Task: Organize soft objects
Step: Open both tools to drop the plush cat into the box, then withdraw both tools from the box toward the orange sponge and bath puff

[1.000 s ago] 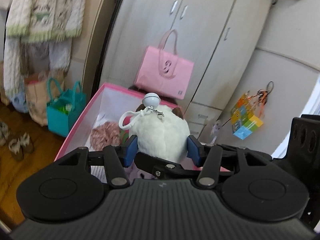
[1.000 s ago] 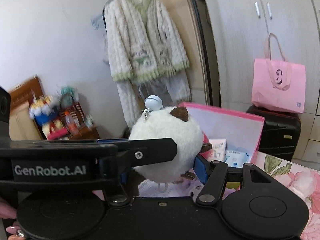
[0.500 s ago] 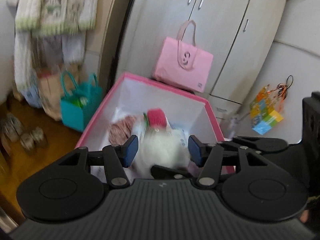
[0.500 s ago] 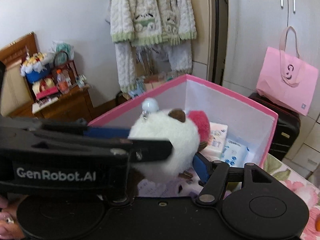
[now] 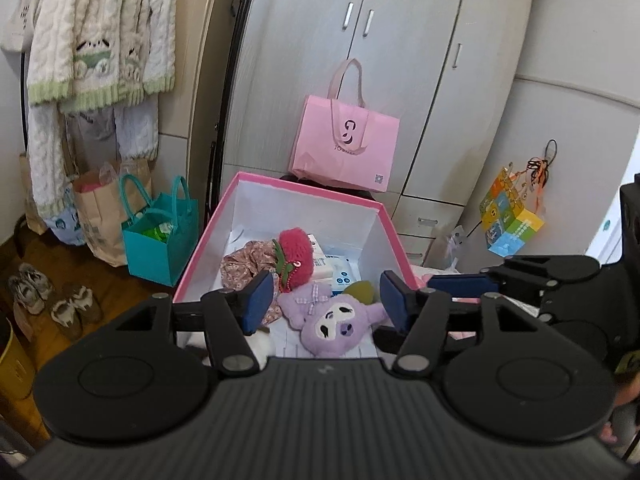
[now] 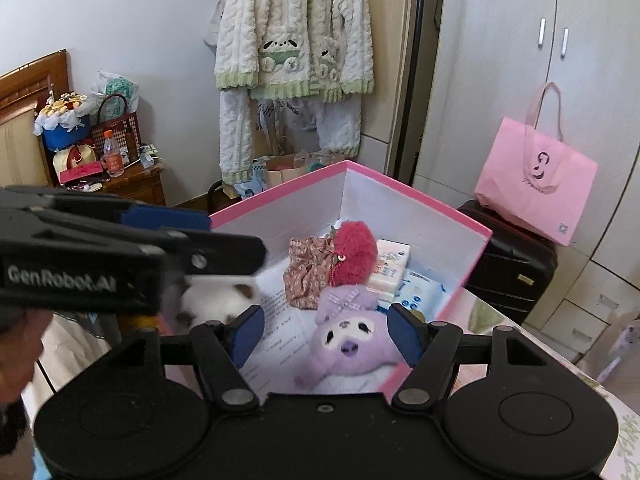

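The white plush (image 6: 218, 304) lies in the pink box (image 6: 436, 216), below and left of the right claw (image 6: 326, 334). Both claws are opening, nothing between them; the left claw (image 5: 326, 300) too hangs over the box.

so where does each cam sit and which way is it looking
Left wrist: on the left gripper, looking down into the pink box; jaws opening, nothing between the pads; the right gripper's finger shows at right.
Right wrist: on the right gripper, looking down into the box from its other side; jaws opening, empty; the left gripper and a hand cross the left.
Shared: purple plush, red plush, pink bag.
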Motion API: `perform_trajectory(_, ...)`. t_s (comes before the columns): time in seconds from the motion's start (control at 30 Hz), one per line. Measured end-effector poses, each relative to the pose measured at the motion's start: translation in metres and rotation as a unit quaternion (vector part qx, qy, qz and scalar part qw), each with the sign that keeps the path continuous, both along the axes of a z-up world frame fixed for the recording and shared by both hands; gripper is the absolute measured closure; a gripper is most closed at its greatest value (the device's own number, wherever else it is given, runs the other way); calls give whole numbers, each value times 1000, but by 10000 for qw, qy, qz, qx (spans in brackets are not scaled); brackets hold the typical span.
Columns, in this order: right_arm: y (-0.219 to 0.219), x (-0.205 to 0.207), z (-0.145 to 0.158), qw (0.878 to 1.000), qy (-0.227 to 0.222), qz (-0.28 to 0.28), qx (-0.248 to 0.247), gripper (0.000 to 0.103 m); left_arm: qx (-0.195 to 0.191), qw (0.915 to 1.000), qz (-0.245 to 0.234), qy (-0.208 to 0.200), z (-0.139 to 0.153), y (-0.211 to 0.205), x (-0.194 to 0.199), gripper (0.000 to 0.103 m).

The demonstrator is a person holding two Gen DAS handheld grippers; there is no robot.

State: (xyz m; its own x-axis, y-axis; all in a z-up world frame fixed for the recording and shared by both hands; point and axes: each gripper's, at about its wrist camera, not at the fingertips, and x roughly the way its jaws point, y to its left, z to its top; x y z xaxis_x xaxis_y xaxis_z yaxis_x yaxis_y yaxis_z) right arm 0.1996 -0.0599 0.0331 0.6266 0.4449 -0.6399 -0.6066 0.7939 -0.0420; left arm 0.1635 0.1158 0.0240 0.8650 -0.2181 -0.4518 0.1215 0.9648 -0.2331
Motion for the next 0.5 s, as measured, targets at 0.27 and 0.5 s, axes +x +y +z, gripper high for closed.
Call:
perform_trajectory(0.27,-26,-43,25,9998,-86,-58,-189,30,221,9991,-306,-182,26,-11,-44,43)
perform_trajectory(0.5,-60,-72,42,9995,-85,-271,-145,30,596,9948,-719,-416,46,-38,-77,42)
